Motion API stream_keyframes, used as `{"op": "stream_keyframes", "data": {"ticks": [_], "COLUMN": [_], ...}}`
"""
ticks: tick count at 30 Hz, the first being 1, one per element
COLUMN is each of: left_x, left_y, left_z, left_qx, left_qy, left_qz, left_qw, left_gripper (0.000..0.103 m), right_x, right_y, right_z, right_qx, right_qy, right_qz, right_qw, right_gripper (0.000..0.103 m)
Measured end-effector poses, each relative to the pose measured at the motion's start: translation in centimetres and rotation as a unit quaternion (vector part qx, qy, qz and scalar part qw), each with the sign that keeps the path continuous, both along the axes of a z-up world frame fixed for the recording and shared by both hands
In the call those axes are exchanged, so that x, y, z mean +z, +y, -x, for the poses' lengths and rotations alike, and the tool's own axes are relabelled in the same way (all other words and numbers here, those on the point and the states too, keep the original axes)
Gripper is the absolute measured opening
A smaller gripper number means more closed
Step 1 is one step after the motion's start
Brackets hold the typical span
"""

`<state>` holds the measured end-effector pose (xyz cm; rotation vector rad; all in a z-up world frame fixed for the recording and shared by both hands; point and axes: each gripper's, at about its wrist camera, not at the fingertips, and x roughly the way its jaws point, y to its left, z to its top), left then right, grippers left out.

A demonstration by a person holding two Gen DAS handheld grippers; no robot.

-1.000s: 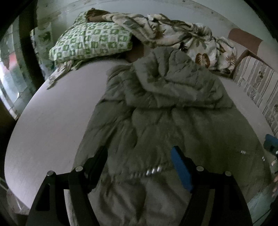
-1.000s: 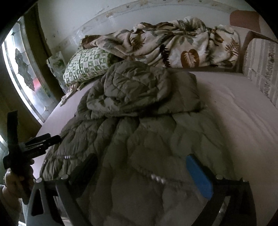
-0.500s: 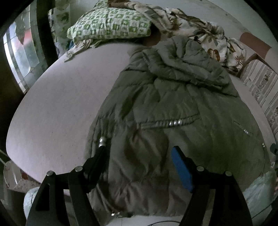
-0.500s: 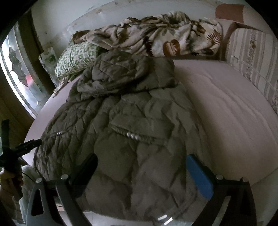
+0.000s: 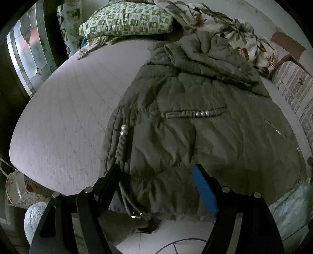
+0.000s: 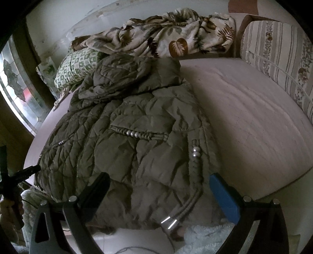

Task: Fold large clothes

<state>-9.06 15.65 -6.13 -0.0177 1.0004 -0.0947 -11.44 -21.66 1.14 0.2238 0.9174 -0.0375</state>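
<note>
The bed [image 6: 244, 109] carries everything, its pale mattress bare along the right side and the near left corner. At its head edge lie a leaf-print blanket [image 6: 172, 37] and a green checked pillow [image 5: 127, 17], both crumpled against the wall. The quilted olive jacket [image 6: 133, 136] lies spread lengthways down the middle of the bed, hood [image 5: 207, 54] bunched toward the head edge, hem hanging slightly over the foot edge, with its beaded drawcords [image 6: 193, 166] trailing off that edge. It looks laid out roughly flat but with no fold yet visible in the body, so the task seems to be at its start: sleeves and sides have to come in, then the length has to be doubled. The left gripper [image 5: 156, 187] and right gripper [image 6: 158, 193] both hover at the foot edge over the hem, jaws spread wide and grasping nothing.
</note>
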Motion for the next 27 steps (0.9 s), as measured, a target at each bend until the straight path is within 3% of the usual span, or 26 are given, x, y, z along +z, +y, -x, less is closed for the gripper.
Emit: {"op": "stream_keyframes", "data": {"ticks": [14,27], "left_x": [-1.5,-3.6], "left_y": [4.9,5.8], "left_z": [1.5,-1.3], "left_qx": [0.034,0.027], "left_qy": [0.016,0.057], "left_qz": [0.030,0.086], "left_qw": [0.9988,0.9943], "left_gripper": [0.077,0.077], "right_x": [-1.2,-2.1], "right_y": [-1.9,-4.8], "right_z": [0.6,-0.1], "right_qx": [-0.015,-0.040], "right_qy": [0.027,0.062], "right_qz": [0.006,0.027], "right_qw": [1.000,0.997], "right_gripper": [0.103,0.103]}}
